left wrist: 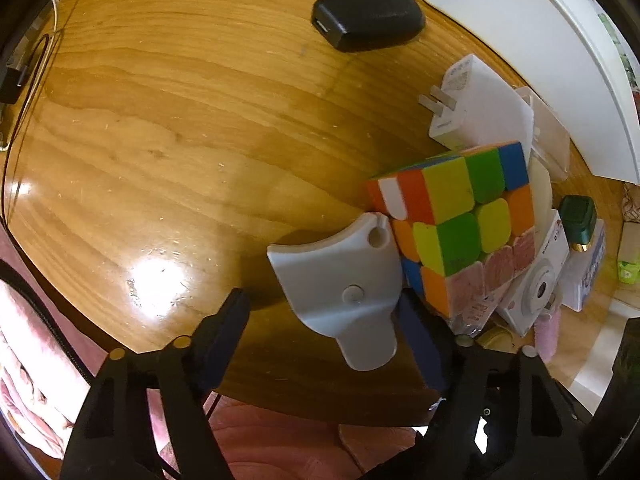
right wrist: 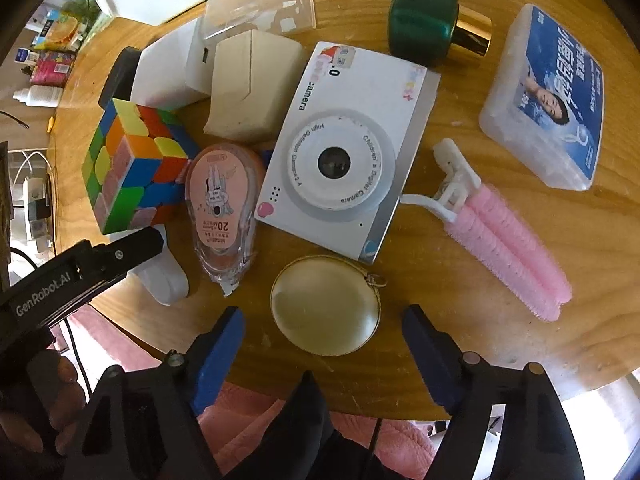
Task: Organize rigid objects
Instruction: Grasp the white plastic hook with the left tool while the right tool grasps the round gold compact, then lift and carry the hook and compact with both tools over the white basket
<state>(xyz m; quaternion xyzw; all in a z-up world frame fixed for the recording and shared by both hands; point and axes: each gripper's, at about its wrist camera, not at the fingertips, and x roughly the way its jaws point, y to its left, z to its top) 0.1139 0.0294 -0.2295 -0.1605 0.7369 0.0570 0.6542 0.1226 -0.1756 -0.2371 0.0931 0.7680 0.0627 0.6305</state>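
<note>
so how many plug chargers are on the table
2. The black charger lies alone on the wood at the far side. The white charger lies just behind the puzzle cube, prongs pointing left. More may be hidden behind the clutter.

White tray cut off, black charger mostly hidden

Left of the multicoloured puzzle cube, the round wooden table lies bare as far as the black plug adapter. Right of the cube, objects crowd together: white plug charger, pink correction-tape dispenser, white toy camera.
</note>
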